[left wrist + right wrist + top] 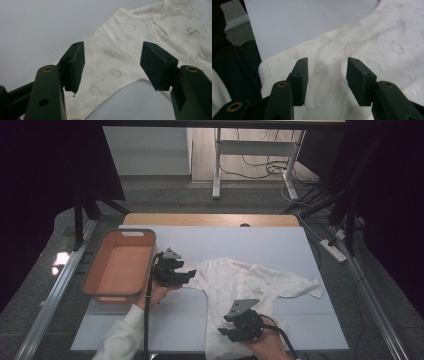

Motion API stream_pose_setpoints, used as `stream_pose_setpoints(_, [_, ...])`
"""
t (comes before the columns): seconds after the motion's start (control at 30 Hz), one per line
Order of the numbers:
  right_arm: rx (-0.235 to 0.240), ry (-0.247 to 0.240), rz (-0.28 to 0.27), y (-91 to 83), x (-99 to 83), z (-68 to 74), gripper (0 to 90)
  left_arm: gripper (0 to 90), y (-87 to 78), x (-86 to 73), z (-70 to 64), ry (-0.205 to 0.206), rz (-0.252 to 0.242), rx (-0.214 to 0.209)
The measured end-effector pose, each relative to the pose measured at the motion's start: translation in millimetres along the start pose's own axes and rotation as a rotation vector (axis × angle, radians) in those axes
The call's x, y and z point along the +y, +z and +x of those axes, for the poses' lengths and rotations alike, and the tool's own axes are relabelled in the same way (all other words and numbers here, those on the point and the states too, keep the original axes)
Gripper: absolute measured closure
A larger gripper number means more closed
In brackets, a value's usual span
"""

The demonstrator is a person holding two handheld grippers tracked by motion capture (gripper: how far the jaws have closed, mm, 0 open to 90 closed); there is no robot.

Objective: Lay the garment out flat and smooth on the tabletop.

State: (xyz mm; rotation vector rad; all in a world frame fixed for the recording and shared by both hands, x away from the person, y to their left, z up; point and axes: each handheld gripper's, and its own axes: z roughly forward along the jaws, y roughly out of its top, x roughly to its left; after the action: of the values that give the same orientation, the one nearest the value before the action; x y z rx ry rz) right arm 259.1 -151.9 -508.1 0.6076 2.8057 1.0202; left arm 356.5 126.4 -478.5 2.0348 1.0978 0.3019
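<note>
A white baby garment (250, 282) with faint cloud prints lies flat on the pale mat (280, 245), sleeves spread left and right. My left gripper (186, 276) hovers open at the end of the garment's left sleeve. In the left gripper view the left gripper (112, 66) has its jaws wide apart over the sleeve (117, 52), with nothing between them. My right gripper (231, 330) is open over the garment's lower part near the front edge. In the right gripper view the right gripper (327, 77) straddles the cloth (367, 40) by its hem.
An orange bin (125, 233) with a grey rim stands empty at the mat's left side, close to the left hand. Bare mat lies behind and to the right of the garment. Cables, a power strip (334, 249) and table legs are on the floor beyond.
</note>
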Motion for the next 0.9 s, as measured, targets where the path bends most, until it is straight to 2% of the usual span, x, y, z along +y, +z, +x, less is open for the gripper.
stream_pose_setpoints(0.1, [-0.020, -0.019, 0.026, 9.0, 4.0, 2.5, 60.2, 37.0, -0.1, -0.1, 0.2, -0.002, 0.000, 0.001])
stream_pose_setpoints(0.23, [-0.026, -0.028, 0.046, 14.3, 5.6, 2.9, 78.9, 36.9, -0.2, -0.3, 0.2, -0.002, 0.000, 0.000])
stream_pose_setpoints(0.33, [-0.030, -0.042, 0.054, 13.6, 5.3, 2.9, 88.5, 37.0, -0.6, -0.3, 0.5, -0.002, -0.002, 0.000])
stream_pose_setpoints(0.5, [-0.032, -0.050, 0.035, 4.5, 5.6, 0.7, 89.6, 36.9, -1.4, -0.6, 1.3, -0.003, -0.003, 0.001])
stream_pose_setpoints(0.63, [-0.068, -0.052, 0.029, -8.5, 1.6, -4.2, 89.6, 37.0, -2.7, -0.6, 1.6, -0.006, -0.011, 0.002])
stream_pose_setpoints(0.77, [-0.091, -0.018, 0.020, -23.6, -6.6, -14.8, 89.6, 37.0, -2.9, -0.9, 2.2, -0.008, -0.011, 0.001])
stream_pose_setpoints(0.9, [-0.105, 0.000, 0.050, -23.0, -14.5, -21.7, 89.6, 37.0, -2.2, -1.1, 2.6, -0.010, -0.008, 0.002])
